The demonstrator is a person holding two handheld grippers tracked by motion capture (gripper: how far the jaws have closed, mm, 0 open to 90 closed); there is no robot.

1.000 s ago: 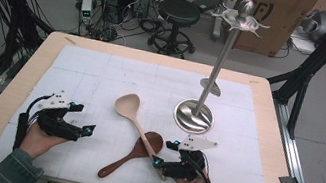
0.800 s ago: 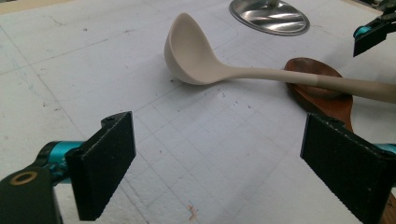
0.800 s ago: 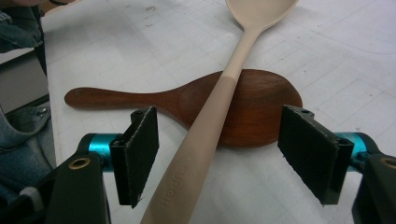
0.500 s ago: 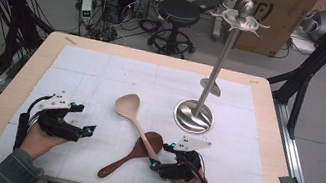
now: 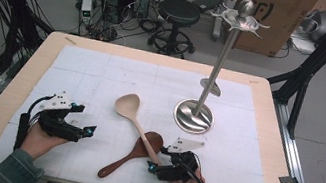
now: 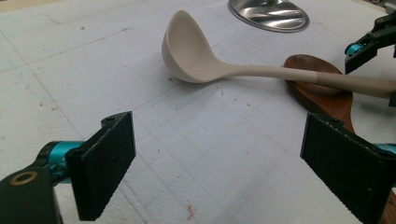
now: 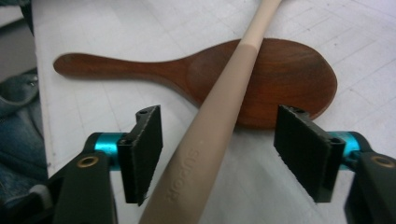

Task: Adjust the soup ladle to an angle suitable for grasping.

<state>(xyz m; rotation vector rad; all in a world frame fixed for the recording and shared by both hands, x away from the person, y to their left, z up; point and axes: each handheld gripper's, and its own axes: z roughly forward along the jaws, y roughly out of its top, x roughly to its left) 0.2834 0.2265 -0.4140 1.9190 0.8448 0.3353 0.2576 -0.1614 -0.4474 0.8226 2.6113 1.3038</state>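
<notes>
The right gripper [image 7: 217, 154] stands wide open astride the pale wooden ladle's handle [image 7: 219, 112], which crosses the dark brown wooden spoon [image 7: 289, 70] at twelve o'clock, while the left gripper [image 6: 229, 172] gapes wide, empty.

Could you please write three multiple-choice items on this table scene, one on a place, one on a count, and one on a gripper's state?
1. Where does the pale ladle's handle lie?
A. across the dark wooden spoon
B. on the metal stand
C. off the table

2. How many spoons lie on the table?
A. one
B. two
C. four

3. How is the right gripper?
A. shut on the ladle
B. open around the ladle's handle
C. shut, holding nothing

Key: A, the handle crosses the spoon's bowl; B, one pale, one dark; B, jaws stand apart on either side.
</notes>
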